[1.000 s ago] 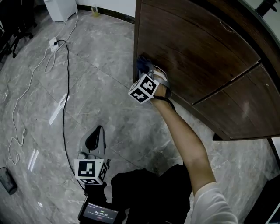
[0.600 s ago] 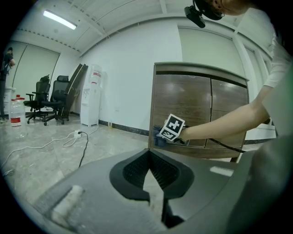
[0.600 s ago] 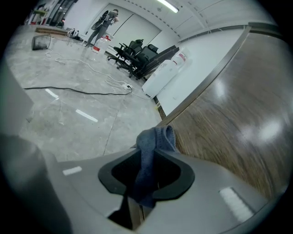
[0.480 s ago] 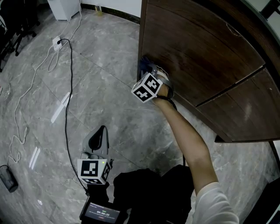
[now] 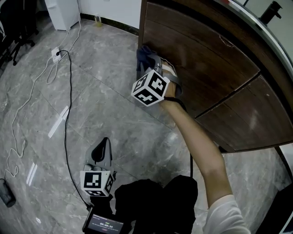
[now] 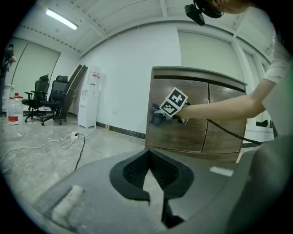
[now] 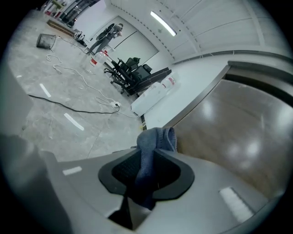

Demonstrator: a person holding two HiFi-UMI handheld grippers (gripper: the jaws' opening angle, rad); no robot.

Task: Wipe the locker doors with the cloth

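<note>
Against the left edge of the dark wooden locker door (image 5: 201,59) my right gripper (image 5: 149,64) presses a blue cloth (image 5: 145,57), shut on it. In the right gripper view the cloth (image 7: 153,141) rises from between the pads of the right gripper (image 7: 149,157) and bunches against the glossy door (image 7: 229,123). My left gripper (image 5: 104,141) hangs low over the floor, well clear of the locker. Its jaws (image 6: 149,153) meet at the tips with nothing between them. From the left gripper view the locker (image 6: 197,132) stands ahead, with the cloth (image 6: 157,118) at its left door.
A black cable (image 5: 66,105) runs across the marble floor to a white power strip (image 5: 56,51), with white cords beside it. A white unit (image 5: 62,9) stands at the back wall. Office chairs (image 6: 50,98) stand far left. A small screen device (image 5: 103,224) sits below my left gripper.
My right gripper has slid the cloth up along the left door's edge, away from the floor. The left gripper has stayed low in about the same place.
</note>
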